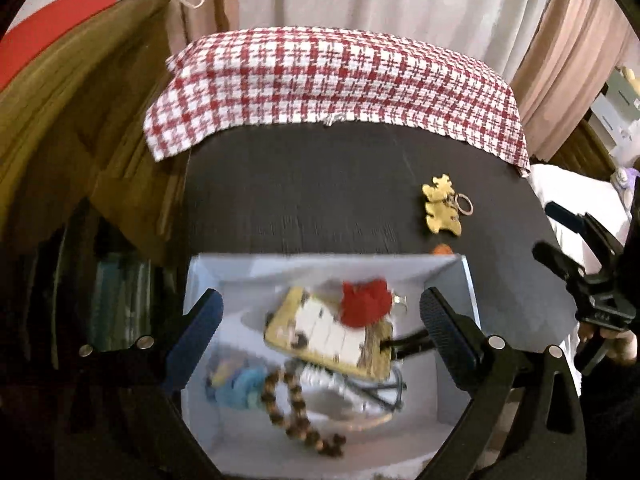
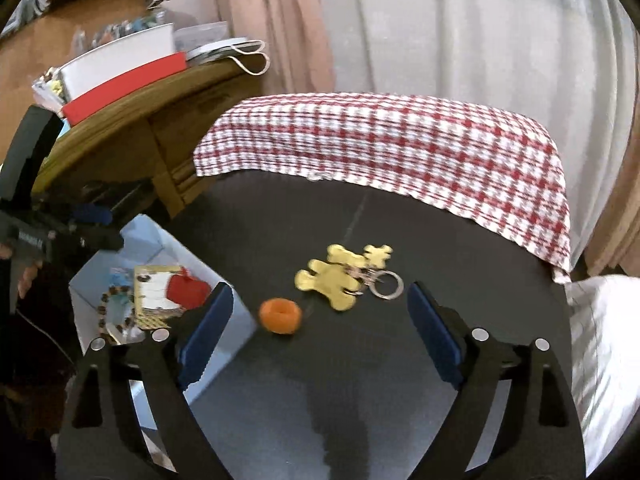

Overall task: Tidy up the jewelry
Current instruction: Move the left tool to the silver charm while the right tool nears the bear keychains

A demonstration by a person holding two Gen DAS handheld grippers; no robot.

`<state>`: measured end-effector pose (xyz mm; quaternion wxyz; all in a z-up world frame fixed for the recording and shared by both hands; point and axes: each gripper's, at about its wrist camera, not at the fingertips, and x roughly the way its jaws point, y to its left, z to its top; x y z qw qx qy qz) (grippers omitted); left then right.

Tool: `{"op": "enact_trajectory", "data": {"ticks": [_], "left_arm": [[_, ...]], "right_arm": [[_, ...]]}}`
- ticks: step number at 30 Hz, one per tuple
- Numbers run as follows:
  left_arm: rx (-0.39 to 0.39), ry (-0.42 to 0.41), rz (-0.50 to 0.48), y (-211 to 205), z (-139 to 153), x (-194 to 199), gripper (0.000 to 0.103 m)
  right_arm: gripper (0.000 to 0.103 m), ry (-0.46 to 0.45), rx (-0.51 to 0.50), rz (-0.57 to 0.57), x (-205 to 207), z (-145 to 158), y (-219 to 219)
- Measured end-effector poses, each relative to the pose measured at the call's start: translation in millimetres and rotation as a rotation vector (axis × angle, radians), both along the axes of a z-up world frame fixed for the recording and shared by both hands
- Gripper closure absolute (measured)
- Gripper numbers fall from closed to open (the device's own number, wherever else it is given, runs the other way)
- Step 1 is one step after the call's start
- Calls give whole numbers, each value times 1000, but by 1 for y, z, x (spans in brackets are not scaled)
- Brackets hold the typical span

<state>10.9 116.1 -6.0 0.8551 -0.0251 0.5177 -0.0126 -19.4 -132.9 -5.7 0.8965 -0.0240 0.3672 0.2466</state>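
A white open box [image 1: 452, 276] sits on the dark table and holds a yellow card with a red piece [image 1: 362, 306], a brown bead bracelet [image 1: 298, 412] and a blue item. My left gripper [image 1: 320, 336] is open above the box, empty. A yellow bear keychain [image 2: 332, 280] with a metal ring lies on the table, and an orange ring-shaped piece [image 2: 280, 314] lies near the box [image 2: 224, 344]. My right gripper [image 2: 320, 336] is open and empty just in front of the orange piece and keychain. The keychain also shows in the left wrist view [image 1: 440, 212].
A red-and-white checked cloth [image 2: 400, 148] covers the far edge of the table [image 2: 360, 380]. A wooden desk [image 2: 120, 136] with red and white boxes stands at the left. Curtains hang behind. White bedding [image 2: 600, 340] lies at the right.
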Motion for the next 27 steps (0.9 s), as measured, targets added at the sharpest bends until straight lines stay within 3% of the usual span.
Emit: {"op": "enact_trajectory", "data": {"ticks": [6, 11, 22, 27], "left_arm": [[2, -7, -57, -12, -5, 37, 4], [-29, 10, -82, -22, -16, 70, 4], [-58, -19, -53, -19, -31, 114, 4], [47, -112, -63, -22, -38, 157, 4]], "right_arm": [[18, 39, -18, -46, 10, -13, -31], [18, 79, 39, -74, 18, -23, -46], [18, 123, 101, -20, 31, -36, -27], [18, 136, 122, -2, 38, -39, -15]]}}
